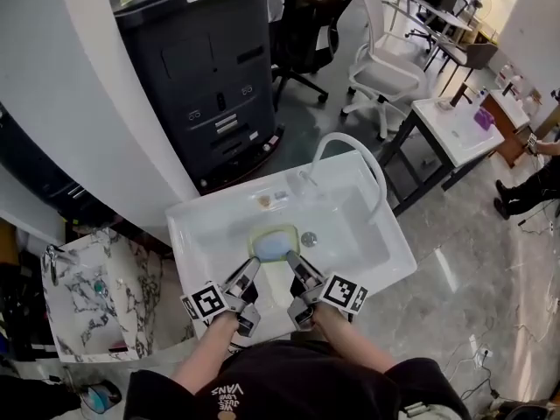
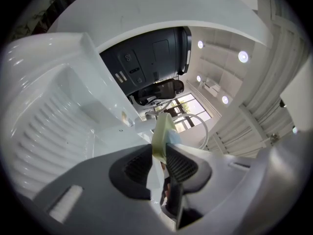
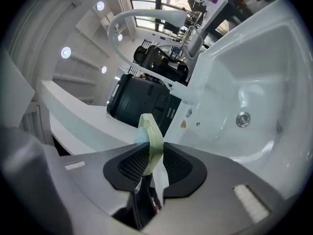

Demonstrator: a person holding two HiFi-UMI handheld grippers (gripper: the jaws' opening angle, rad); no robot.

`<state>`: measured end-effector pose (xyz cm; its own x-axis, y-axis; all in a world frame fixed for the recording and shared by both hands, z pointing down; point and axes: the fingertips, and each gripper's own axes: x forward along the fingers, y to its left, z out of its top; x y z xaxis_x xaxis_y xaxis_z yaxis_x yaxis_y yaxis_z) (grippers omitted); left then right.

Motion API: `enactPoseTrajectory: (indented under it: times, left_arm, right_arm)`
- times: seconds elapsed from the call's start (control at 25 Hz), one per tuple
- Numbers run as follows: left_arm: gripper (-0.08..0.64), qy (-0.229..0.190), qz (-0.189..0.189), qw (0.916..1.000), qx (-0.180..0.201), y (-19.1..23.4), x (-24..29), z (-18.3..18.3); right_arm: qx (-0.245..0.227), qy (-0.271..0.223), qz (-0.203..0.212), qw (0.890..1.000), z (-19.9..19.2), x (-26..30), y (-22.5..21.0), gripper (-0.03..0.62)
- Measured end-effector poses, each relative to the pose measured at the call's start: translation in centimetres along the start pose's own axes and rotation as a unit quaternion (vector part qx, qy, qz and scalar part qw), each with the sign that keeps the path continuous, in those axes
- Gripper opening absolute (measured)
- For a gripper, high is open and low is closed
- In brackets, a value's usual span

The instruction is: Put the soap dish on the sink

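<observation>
A pale green soap dish (image 1: 274, 242) with a light blue inside hangs over the basin of the white sink (image 1: 203, 221). My left gripper (image 1: 250, 271) is shut on the dish's near left rim (image 2: 161, 131). My right gripper (image 1: 295, 267) is shut on its near right rim (image 3: 151, 136). Both grippers reach in from the sink's front edge, side by side. In each gripper view the dish's edge stands thin and upright between the black ribbed pads (image 2: 182, 166), and the rest of the dish is hidden.
The sink has a drain (image 1: 308, 239), a tall curved white faucet (image 1: 357, 157) at the back, and a ribbed draining side (image 2: 44, 131). A dark cabinet (image 1: 206, 68) stands behind it. A marbled small sink (image 1: 96, 291) lies to the left, office chairs (image 1: 381, 59) and a desk (image 1: 455, 129) beyond.
</observation>
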<state>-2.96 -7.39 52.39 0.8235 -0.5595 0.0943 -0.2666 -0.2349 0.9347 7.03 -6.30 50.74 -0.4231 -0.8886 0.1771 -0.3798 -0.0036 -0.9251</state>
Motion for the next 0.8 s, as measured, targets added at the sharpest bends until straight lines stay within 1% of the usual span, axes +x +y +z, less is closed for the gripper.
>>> enactPoseTrajectory:
  times: [0.4, 0.8]
  left_arm:
    - [0.126, -0.039, 0.029, 0.9988, -0.006, 2.6, 3.0, 2.4]
    - [0.126, -0.048, 0.049, 0.9974, -0.024, 6.0, 5.5, 3.5]
  right_arm:
    - [0.000, 0.051, 0.006, 0.999, 2.2, 4.7, -2.1, 0.083]
    - [0.002, 0.080, -0.006, 0.997, 3.3, 8.2, -5.1, 0.084]
